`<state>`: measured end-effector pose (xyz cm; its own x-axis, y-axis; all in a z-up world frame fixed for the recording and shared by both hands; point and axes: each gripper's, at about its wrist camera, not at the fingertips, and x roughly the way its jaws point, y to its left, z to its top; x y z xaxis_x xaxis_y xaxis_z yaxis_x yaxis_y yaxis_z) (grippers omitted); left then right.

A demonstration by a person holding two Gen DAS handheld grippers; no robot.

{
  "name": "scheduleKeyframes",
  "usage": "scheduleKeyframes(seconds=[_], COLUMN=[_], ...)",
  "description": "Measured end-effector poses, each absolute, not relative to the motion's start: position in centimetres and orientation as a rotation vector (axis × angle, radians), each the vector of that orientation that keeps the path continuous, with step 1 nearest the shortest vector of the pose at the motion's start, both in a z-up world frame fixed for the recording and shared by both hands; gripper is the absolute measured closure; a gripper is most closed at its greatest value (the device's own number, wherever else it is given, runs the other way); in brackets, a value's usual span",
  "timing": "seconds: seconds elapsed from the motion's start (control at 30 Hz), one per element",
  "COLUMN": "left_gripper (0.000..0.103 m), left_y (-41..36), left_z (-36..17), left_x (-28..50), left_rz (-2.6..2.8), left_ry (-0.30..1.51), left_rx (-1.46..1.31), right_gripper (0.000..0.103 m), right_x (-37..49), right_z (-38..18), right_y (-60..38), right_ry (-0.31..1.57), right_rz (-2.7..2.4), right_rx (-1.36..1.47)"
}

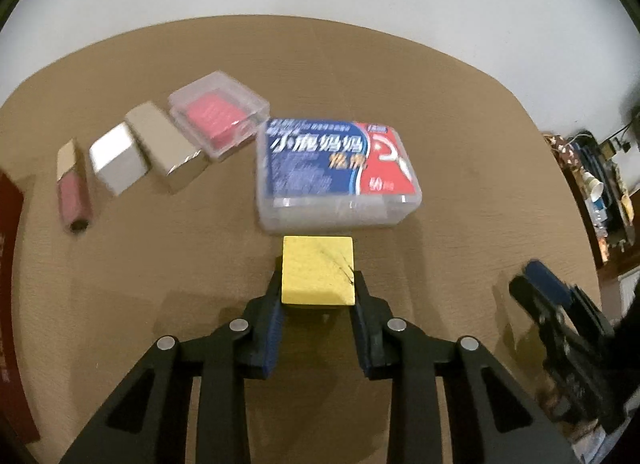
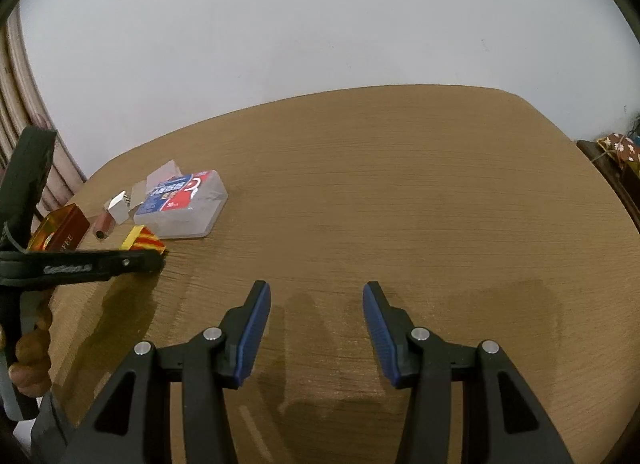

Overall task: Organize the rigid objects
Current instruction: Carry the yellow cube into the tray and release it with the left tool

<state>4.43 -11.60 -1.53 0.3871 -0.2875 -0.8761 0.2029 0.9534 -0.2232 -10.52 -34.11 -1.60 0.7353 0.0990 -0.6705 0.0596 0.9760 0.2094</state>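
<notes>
A yellow block (image 1: 318, 270) sits on the wooden table (image 1: 460, 124), just in front of a clear plastic box with a blue and red label (image 1: 340, 172). My left gripper (image 1: 318, 282) is shut on the block, one blue pad pressed to each side. In the right wrist view the same block (image 2: 138, 238) shows a red-striped face, with the left gripper (image 2: 154, 260) at it. My right gripper (image 2: 316, 292) hovers open over bare table with nothing between its fingers. It also shows at the right edge of the left wrist view (image 1: 536, 284).
A row lies left of the labelled box: a small clear case with a pink item (image 1: 218, 118), a beige box (image 1: 164, 144), a white box (image 1: 116, 162) and a pink lipstick tube (image 1: 72, 192). A dark red box (image 2: 64, 230) sits at the table's left edge. Clutter (image 1: 600, 184) stands beyond the right edge.
</notes>
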Motion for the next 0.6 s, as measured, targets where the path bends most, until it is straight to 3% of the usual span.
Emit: scheduleKeyframes(seconds=[0.17, 0.6], left_gripper=[0.077, 0.076], left_y=[-7.6, 3.5], left_z=[-1.0, 4.1], left_x=[1.4, -4.2], left_rz=[-0.323, -0.256], left_ry=[1.163, 1.108], left_rx=[-0.158, -0.238], right_gripper=[0.054, 0.046], right_x=[-10.1, -3.5], right_z=[-1.0, 6.3], right_y=[-33.0, -21.4], right_ry=[0.762, 0.883], right_rz=[0.203, 0.567], right_rx=[0.18, -0.568])
